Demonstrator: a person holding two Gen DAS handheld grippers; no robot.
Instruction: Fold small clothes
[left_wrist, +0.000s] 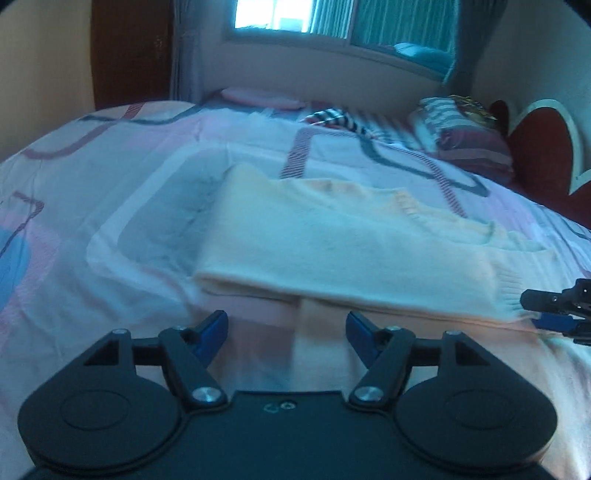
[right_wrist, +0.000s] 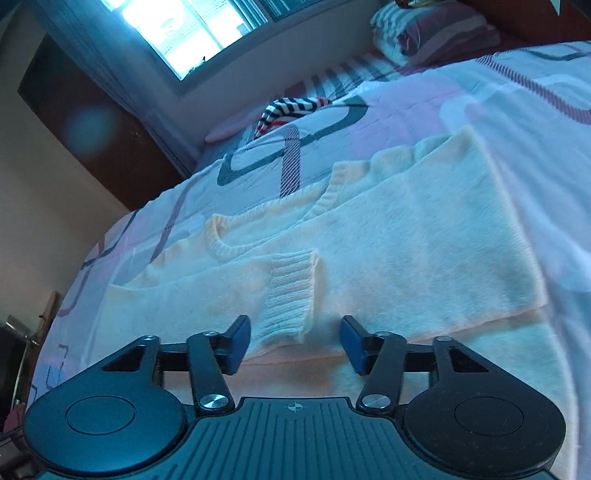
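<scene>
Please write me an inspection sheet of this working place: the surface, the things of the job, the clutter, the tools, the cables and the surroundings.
Surface: bed with a patterned pink and white cover, wrinkled.
Job's things: cream sweater lying flat, partly folded; a sleeve with a ribbed cuff laid across the body.
Clutter: striped cloth crumpled near the far edge; striped pillow by the headboard.
Tools: left tool open, nothing between its pads, just in front of the sweater's near fold; right tool open, the cuff lying between its pads, not pressed.
Cables: nothing seen.
Surroundings: bright window with curtains; dark wooden door; pale walls.
</scene>
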